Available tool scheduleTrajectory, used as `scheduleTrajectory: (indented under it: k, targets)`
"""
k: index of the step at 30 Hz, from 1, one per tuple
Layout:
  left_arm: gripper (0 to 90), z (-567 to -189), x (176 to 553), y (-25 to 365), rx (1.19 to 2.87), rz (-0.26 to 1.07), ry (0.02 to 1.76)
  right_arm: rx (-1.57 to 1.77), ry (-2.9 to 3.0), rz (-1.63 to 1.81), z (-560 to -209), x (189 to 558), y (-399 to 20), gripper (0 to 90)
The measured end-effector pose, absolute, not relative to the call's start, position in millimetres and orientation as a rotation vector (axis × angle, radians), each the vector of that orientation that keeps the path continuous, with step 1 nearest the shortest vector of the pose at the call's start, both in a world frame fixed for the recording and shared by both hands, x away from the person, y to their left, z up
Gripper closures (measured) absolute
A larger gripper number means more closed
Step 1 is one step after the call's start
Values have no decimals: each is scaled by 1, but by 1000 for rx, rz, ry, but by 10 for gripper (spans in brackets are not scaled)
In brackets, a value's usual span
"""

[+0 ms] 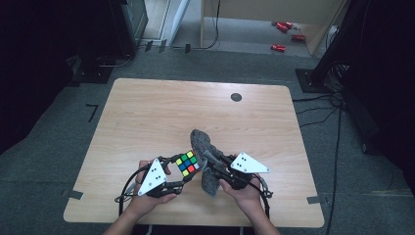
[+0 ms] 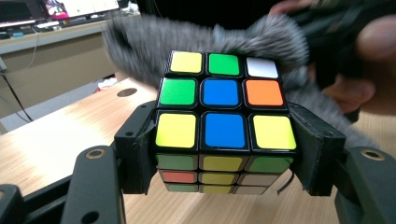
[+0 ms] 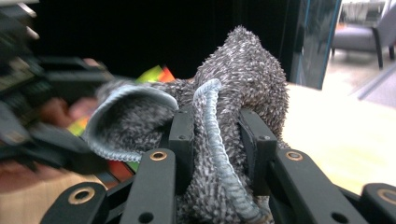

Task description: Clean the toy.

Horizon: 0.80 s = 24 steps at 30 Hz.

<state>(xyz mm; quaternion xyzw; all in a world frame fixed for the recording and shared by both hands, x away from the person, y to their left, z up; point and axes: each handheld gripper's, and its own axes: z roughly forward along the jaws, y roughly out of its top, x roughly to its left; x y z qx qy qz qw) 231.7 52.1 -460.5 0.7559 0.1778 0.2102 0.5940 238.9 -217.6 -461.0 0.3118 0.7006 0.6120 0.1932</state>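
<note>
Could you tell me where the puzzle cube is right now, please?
In the high view the puzzle cube sits clamped in the left claw above the near middle of the table, with the grey cloth held by the right claw right beside it.

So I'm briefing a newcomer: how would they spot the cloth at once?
Start at the wooden table and go to its near edge, where two hands meet. The cloth is the fuzzy grey bundle pinched in the right tongs, pressed against the cube, the only soft, colourless thing beside those bright squares.

setting: lab or studio | cues: black curtains [image 1: 29,73], floor cables [image 1: 318,105], lone wooden table [image 1: 147,112], monitors [image 2: 79,7]
</note>
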Motion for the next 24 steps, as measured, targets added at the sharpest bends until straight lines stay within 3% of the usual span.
scheduleTrajectory:
  k: [10,17,24]
  targets:
    - [351,-464,234,49,1785,470,426,806,1945,1766,-447,232,-214,702]
    - [351,-459,237,58,1726,431,463,924,2015,1689,-470,243,-218,704]
    - [351,-463,238,54,1757,405,443,857,1943,1833,-452,236,-220,702]
